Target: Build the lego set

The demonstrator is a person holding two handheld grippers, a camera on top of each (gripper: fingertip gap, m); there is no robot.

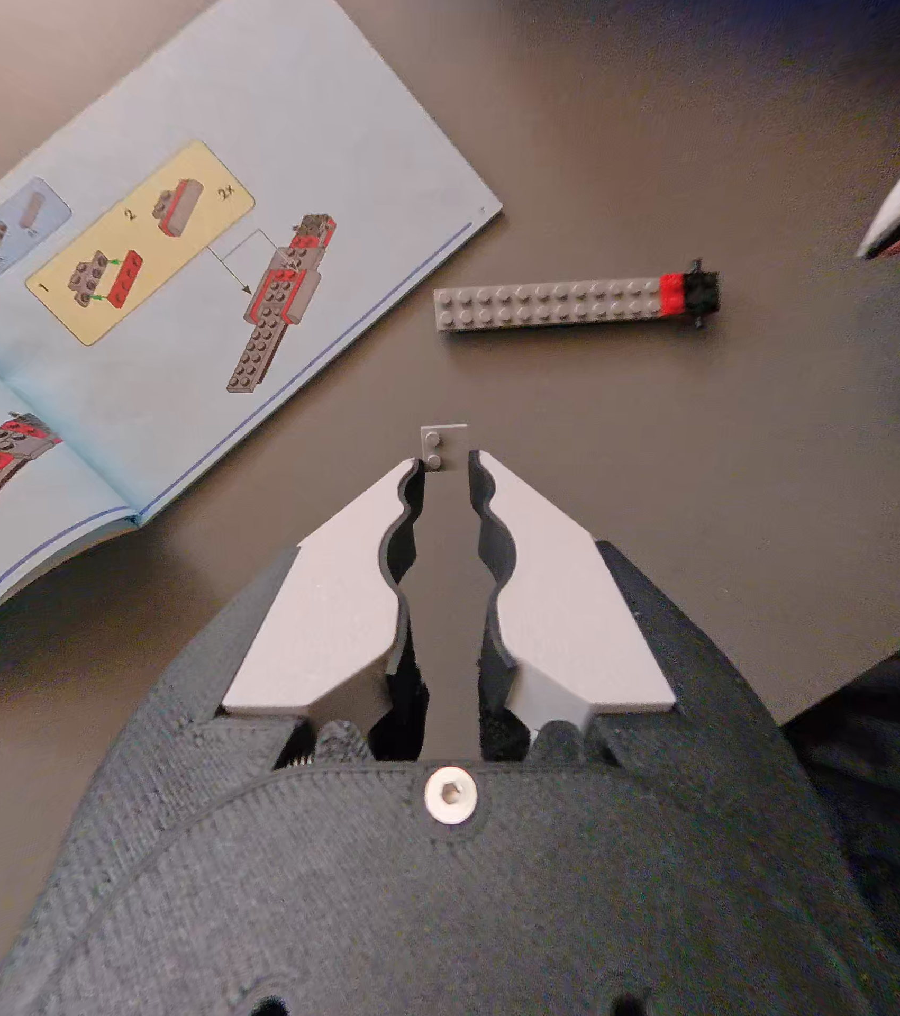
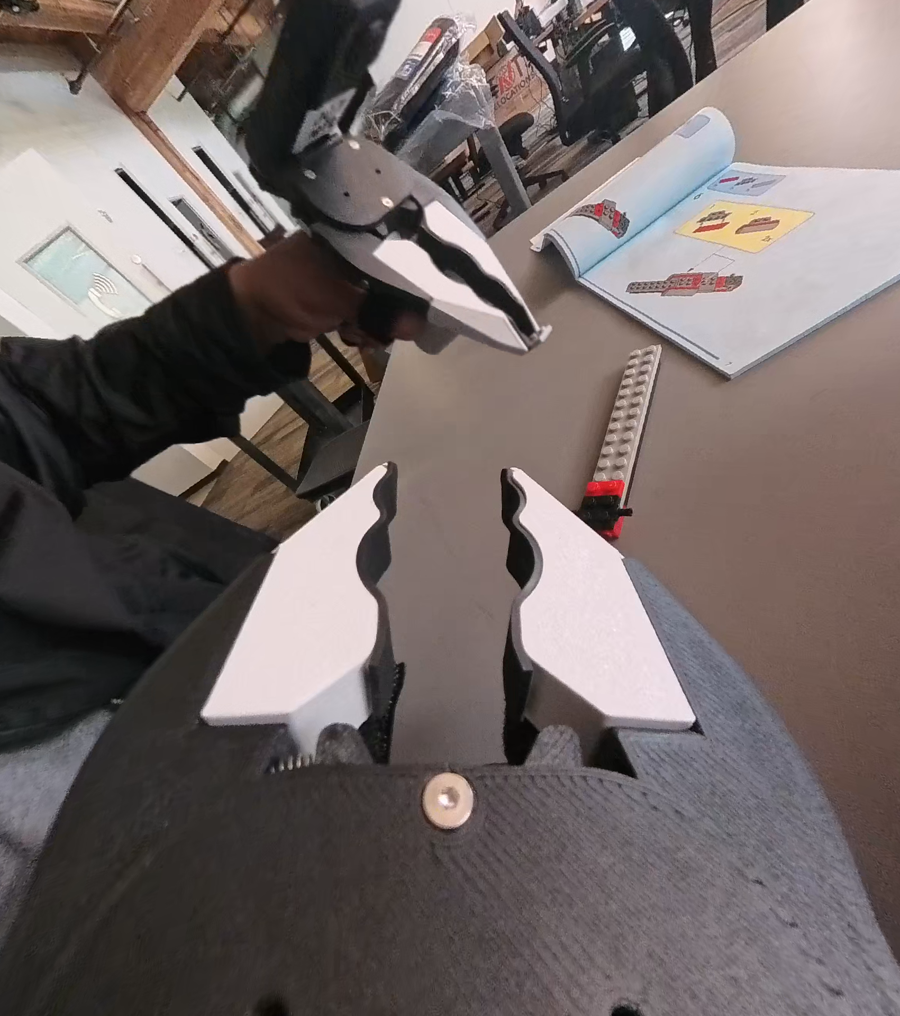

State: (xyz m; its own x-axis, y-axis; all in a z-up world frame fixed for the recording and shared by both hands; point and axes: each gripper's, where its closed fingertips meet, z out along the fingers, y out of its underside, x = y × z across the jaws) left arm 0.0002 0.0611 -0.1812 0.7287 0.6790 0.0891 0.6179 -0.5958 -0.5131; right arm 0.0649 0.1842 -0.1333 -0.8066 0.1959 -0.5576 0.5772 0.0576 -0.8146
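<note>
Left wrist view: a small grey plate point(image 1: 443, 446) is pinched at the tips of the left gripper point(image 1: 446, 460), its jaws narrowed on it.
Ahead, to the right: the long grey plate point(image 1: 549, 309) with its red and black end is lying flat on the table point(image 1: 656, 495); the carried piece is judged due there, studs aligned.
Ahead-left: an open instruction booklet point(image 1: 249, 137).
Right wrist view: the right gripper point(image 2: 448, 477) is held wide and empty; the long plate lies just past its right finger, nothing between.
</note>
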